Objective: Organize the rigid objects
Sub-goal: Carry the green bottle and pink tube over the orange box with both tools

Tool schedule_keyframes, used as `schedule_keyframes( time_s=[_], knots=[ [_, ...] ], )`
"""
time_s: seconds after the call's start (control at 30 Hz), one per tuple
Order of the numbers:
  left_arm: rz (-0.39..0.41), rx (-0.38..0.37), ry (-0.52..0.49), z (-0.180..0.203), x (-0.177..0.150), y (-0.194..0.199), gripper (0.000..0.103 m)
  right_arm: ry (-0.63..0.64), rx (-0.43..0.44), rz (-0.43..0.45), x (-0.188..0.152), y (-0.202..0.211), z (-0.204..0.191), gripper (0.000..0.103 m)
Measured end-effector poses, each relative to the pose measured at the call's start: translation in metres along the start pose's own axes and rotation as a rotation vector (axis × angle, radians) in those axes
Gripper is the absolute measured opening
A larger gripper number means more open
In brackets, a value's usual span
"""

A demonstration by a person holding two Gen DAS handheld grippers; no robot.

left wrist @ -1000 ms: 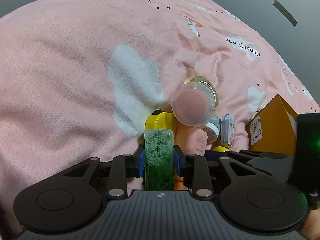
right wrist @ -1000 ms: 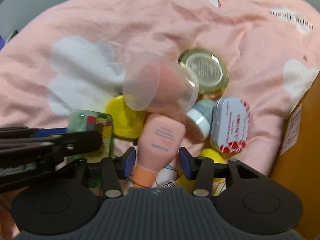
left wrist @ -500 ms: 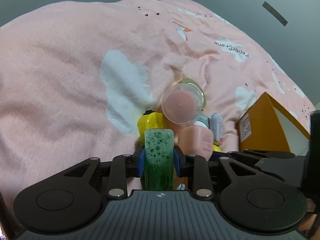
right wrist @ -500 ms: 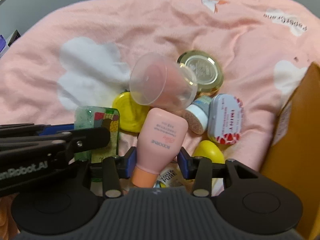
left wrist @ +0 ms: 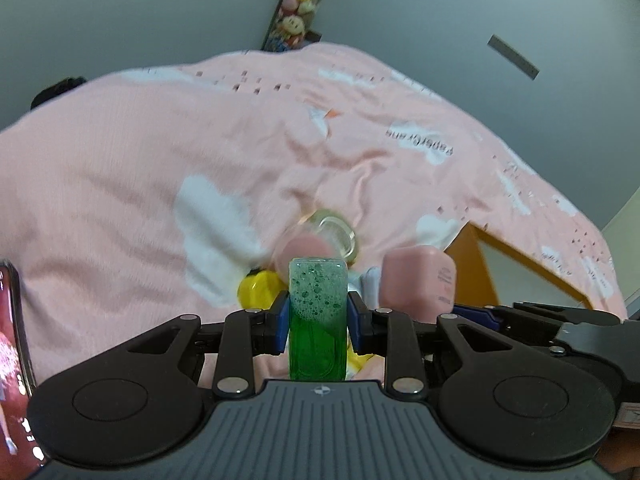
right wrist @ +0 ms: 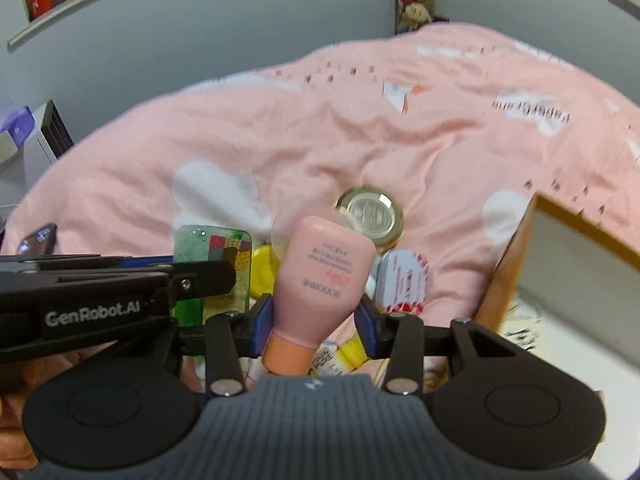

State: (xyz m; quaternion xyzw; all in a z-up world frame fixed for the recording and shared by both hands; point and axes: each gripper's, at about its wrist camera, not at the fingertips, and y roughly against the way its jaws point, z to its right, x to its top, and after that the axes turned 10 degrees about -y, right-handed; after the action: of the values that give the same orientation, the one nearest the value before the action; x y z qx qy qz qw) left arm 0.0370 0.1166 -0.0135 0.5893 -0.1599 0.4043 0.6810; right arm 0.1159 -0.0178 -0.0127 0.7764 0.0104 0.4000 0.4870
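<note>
pink tube (right wrist: 320, 276) lifted, clamped between fingers (right wrist: 365, 320)

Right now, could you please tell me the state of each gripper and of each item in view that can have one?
left gripper: shut on the green bottle
green bottle: held, foam at its far end
right gripper: shut on the pink tube
pink tube: held, cap toward the camera
gold-lidded jar: lying on the pink blanket, lid on
oval tin: closed
orange box: open
</note>
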Motion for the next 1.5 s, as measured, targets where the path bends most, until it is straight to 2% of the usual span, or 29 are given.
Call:
schedule_keyframes(
  time_s=[0.17, 0.37, 0.57, 0.77, 0.9, 1.1, 1.33, 1.5],
  knots=[
    [0.056, -0.035, -0.015, 0.013, 0.014, 0.013, 0.032, -0.007, 0.000, 0.065, 0.010, 0.038, 0.006, 0.044],
    [0.103, -0.121, -0.053, 0.041, 0.028, 0.023, 0.032, -0.037, -0.005, 0.121, 0.022, 0.087, 0.026, 0.044],
    [0.131, -0.209, -0.121, 0.082, 0.041, 0.021, 0.032, -0.031, -0.117, 0.149, 0.026, 0.123, 0.055, 0.044],
    [0.102, -0.326, -0.201, 0.130, 0.049, 0.002, 0.032, -0.058, -0.257, 0.130, 0.020, 0.137, 0.096, 0.044],
    [0.059, -0.365, -0.251, 0.156, 0.050, -0.021, 0.032, -0.089, -0.311, 0.098, 0.018, 0.136, 0.124, 0.044],
    [-0.040, -0.372, -0.314, 0.180, 0.049, -0.064, 0.032, -0.129, -0.363, 0.045, 0.015, 0.121, 0.159, 0.044],
    [-0.136, -0.331, -0.398, 0.200, 0.044, -0.103, 0.032, -0.189, -0.380, -0.031, 0.015, 0.081, 0.194, 0.044],
    [-0.171, -0.296, -0.445, 0.209, 0.036, -0.120, 0.032, -0.199, -0.364, -0.080, 0.009, 0.059, 0.207, 0.043]
  ],
)
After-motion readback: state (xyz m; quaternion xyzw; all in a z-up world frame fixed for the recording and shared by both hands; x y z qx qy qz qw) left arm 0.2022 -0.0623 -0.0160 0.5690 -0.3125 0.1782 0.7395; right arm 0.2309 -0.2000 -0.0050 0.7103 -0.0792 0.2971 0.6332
